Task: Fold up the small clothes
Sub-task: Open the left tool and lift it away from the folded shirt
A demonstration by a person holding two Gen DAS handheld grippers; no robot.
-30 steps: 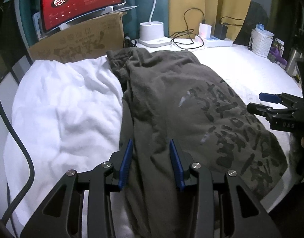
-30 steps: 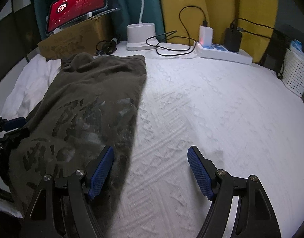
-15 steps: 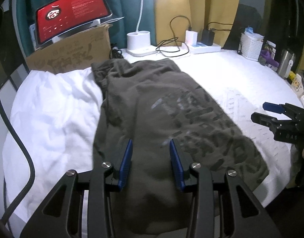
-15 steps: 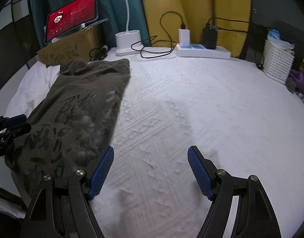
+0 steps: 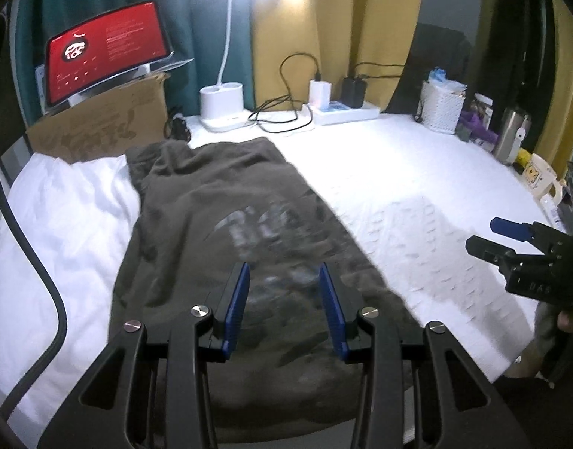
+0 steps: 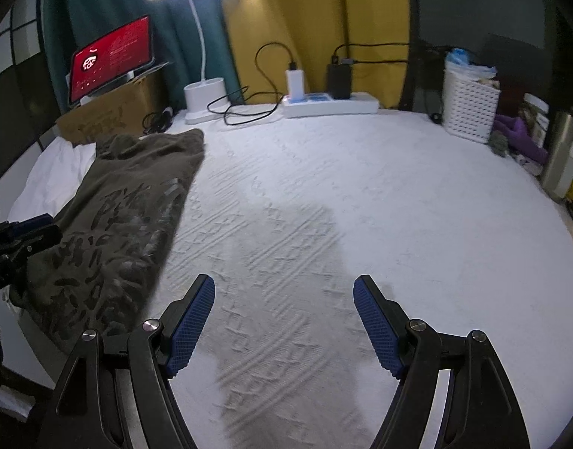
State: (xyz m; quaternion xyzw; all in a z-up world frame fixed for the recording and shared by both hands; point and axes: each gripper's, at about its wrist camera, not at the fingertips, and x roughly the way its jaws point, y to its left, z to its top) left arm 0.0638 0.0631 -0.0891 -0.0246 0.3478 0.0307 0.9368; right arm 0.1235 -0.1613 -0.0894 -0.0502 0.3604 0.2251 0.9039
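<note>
Shirt (image 6: 118,224) lies on bed (image 6: 323,205) at 9 o'clock; power strip (image 6: 331,104) at 12, basket (image 6: 469,108) at 2.

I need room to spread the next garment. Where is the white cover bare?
Free: the white cover between the olive shirt and the white basket. Crowded: the far edge, with lamp base and power strip, and the right edge around the steel bottle.

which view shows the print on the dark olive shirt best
The right wrist view: the dark olive printed shirt lies off to the side, in focus, with its dark print characters sharp and unobstructed. In the left wrist view the shirt fills the middle, but the print is motion-blurred and partly behind the left gripper.
</note>
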